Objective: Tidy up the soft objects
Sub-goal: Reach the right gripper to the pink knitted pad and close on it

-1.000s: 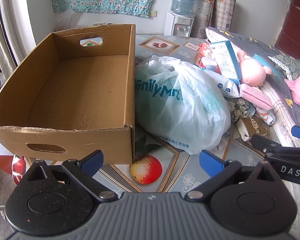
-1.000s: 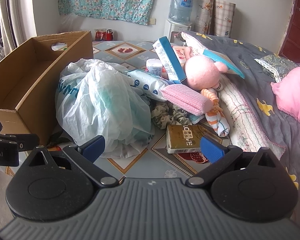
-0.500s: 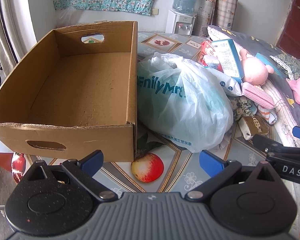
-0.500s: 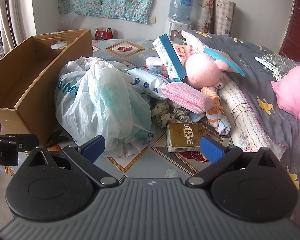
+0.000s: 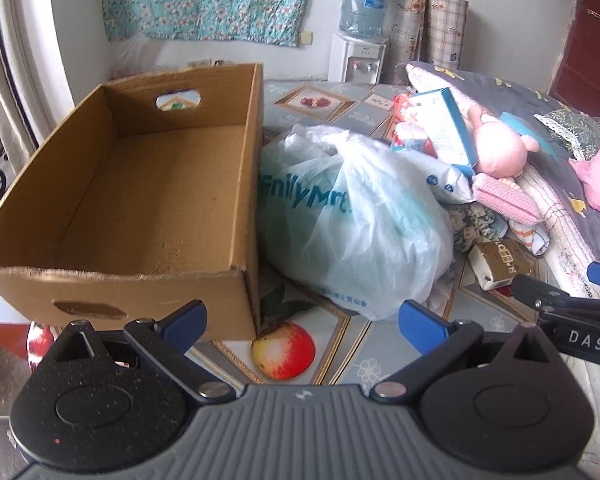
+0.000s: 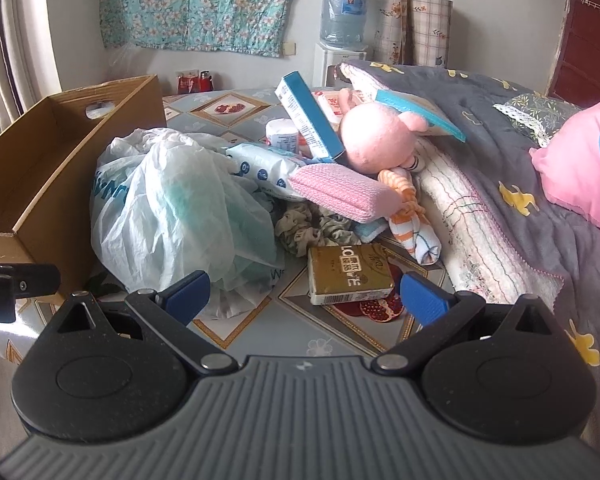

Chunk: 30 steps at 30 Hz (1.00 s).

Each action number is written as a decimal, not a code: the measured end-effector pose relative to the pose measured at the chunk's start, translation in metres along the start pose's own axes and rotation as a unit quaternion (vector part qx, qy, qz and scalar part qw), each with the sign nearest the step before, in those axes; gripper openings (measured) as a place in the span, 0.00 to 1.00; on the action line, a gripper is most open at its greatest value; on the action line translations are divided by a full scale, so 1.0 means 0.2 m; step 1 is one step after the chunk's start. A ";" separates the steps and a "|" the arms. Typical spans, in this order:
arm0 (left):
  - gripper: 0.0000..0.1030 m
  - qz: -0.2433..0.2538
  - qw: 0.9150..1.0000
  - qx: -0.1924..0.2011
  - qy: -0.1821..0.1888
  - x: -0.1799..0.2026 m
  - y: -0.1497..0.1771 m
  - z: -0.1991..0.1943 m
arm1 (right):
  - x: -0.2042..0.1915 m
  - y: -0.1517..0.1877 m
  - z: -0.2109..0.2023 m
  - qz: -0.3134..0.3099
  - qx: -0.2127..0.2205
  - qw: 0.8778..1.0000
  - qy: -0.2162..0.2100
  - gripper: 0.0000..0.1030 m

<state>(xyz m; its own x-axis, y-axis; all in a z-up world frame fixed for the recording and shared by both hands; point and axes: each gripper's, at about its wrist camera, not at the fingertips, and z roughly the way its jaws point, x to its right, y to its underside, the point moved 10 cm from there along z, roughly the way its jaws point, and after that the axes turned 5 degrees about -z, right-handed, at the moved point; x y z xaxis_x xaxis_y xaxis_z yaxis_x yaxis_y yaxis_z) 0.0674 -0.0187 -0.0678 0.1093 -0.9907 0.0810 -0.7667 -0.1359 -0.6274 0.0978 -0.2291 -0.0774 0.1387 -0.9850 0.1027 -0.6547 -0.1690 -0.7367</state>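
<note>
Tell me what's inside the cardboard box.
Nothing shows inside the cardboard box: its floor and inner walls are bare in the left wrist view. The strip of floor right behind the near wall is hidden from both cameras.

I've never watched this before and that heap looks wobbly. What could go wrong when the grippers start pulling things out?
The blue box leans on the pink plush toy; lifting the toy may topple it. The plastic bag bulges against the cardboard box and could snag or slump when moved.
</note>
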 end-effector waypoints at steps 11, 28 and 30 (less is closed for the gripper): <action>0.99 0.078 0.985 0.116 0.097 0.42 -0.30 -0.06 | 0.57 -0.13 0.00 0.137 0.085 0.985 -0.051 0.99; 0.51 0.086 0.970 -0.033 0.226 0.98 -0.51 0.51 | 0.75 -0.08 0.65 0.380 -0.023 0.896 -0.229 0.50; 0.56 0.087 0.969 -0.050 0.227 1.02 -0.50 0.57 | 0.74 -0.07 0.70 0.384 -0.032 0.891 -0.239 0.47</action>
<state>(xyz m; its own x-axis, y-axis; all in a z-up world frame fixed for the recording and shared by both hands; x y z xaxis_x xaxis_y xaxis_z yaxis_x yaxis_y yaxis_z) 0.2380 -0.2064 -0.0770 -0.2986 -0.8967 0.3269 -0.8086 0.0557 -0.5857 0.2320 -0.3666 -0.1460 -0.0787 -0.6865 -0.7228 -0.7315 0.5324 -0.4261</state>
